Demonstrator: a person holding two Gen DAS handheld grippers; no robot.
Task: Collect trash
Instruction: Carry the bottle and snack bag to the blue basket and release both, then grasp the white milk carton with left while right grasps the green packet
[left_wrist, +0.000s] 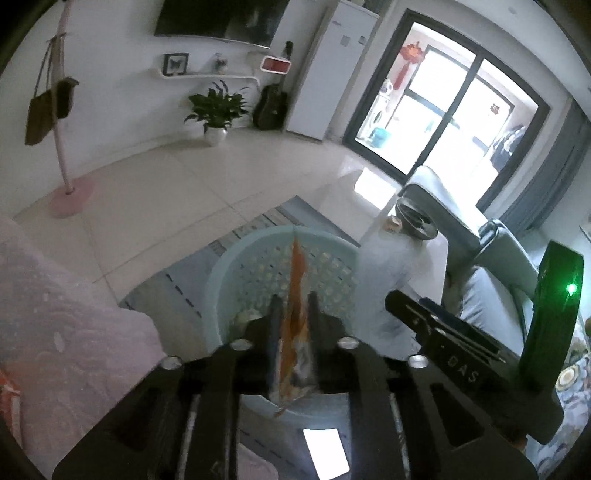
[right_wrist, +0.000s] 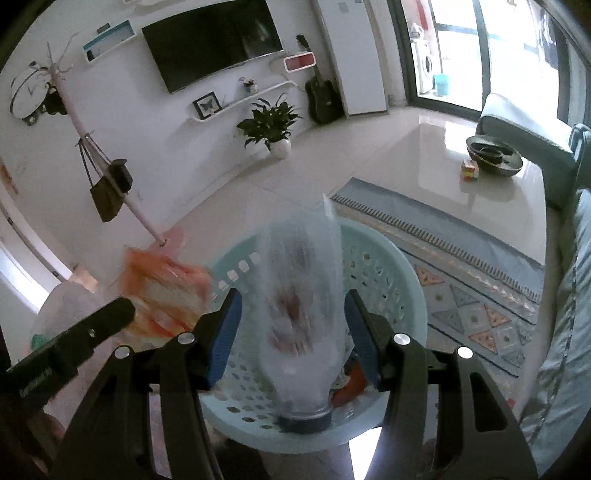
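A light blue perforated plastic basket (left_wrist: 325, 266) stands on the floor below both grippers; it also shows in the right wrist view (right_wrist: 391, 273). My left gripper (left_wrist: 293, 306) is shut on an orange snack wrapper (left_wrist: 295, 295), held edge-on over the basket. The wrapper shows blurred in the right wrist view (right_wrist: 166, 288), left of the basket. My right gripper (right_wrist: 293, 306) is open over the basket, and a clear plastic bottle (right_wrist: 299, 314) with a dark cap sits blurred between its blue pads without touching them. Some trash (right_wrist: 351, 384) lies in the basket.
A patterned rug (right_wrist: 472, 295) lies under the basket. A white low table (right_wrist: 491, 192) holds a dark bowl (right_wrist: 493, 155). A grey sofa (right_wrist: 569, 295) is on the right, a pink coat stand (left_wrist: 62, 110) on the left, a potted plant (right_wrist: 271, 122) by the wall.
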